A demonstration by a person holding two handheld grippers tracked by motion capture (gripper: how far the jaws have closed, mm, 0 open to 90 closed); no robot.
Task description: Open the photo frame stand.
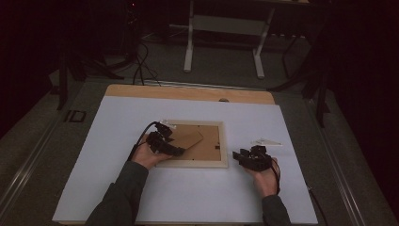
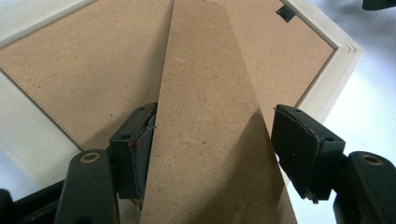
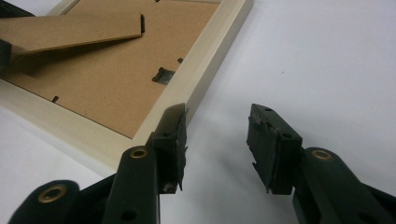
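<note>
Frame [image 1: 193,141] lies face-down with its stand flap [image 2: 210,126] lifted but unsecured, left gripper [image 2: 215,149] spread loose around it, right gripper [image 3: 217,144] empty, jaws apart beside the frame.

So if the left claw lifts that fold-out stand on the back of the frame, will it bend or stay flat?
The stand is a thin fibreboard strip that juts out straight in the right gripper view, so it probably stays stiff. It looks light. Its hinged end may tear if it is forced.

Pale wood frame [image 1: 194,163] — brown backing [image 1: 209,141]
</note>
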